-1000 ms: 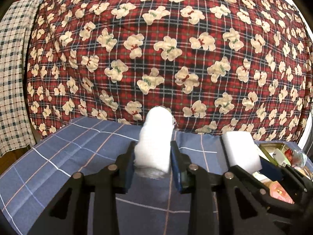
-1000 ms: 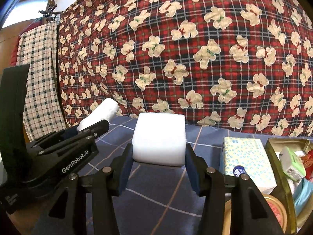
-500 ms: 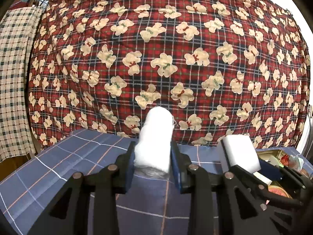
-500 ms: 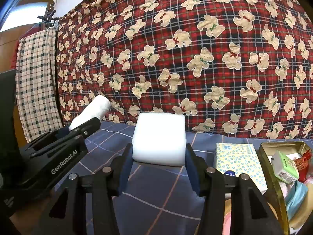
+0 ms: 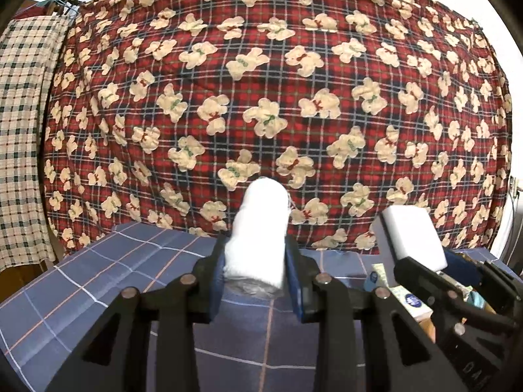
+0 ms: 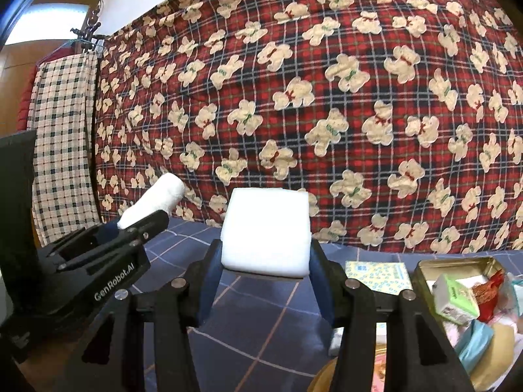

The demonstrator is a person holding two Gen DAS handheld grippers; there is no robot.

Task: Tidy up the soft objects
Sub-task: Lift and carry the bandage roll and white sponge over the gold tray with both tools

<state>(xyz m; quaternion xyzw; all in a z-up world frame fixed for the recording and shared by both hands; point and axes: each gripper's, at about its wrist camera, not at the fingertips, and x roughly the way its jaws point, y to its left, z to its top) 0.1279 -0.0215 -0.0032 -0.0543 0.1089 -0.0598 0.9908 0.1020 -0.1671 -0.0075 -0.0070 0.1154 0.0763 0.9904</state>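
My left gripper is shut on a white rolled cloth, held upright above the blue checked tablecloth. My right gripper is shut on a white foam block, also held above the cloth. In the left wrist view the right gripper with the foam block is just to the right. In the right wrist view the left gripper with the cloth roll is to the left.
A red plaid bear-print quilt hangs behind the table. A patterned tissue pack and an open gold tin with several small items lie at the right. A checked cloth hangs at the left.
Both grippers have risen and tilted upward, each still holding its item; more of the quilt shows and the table sits lower in both views.
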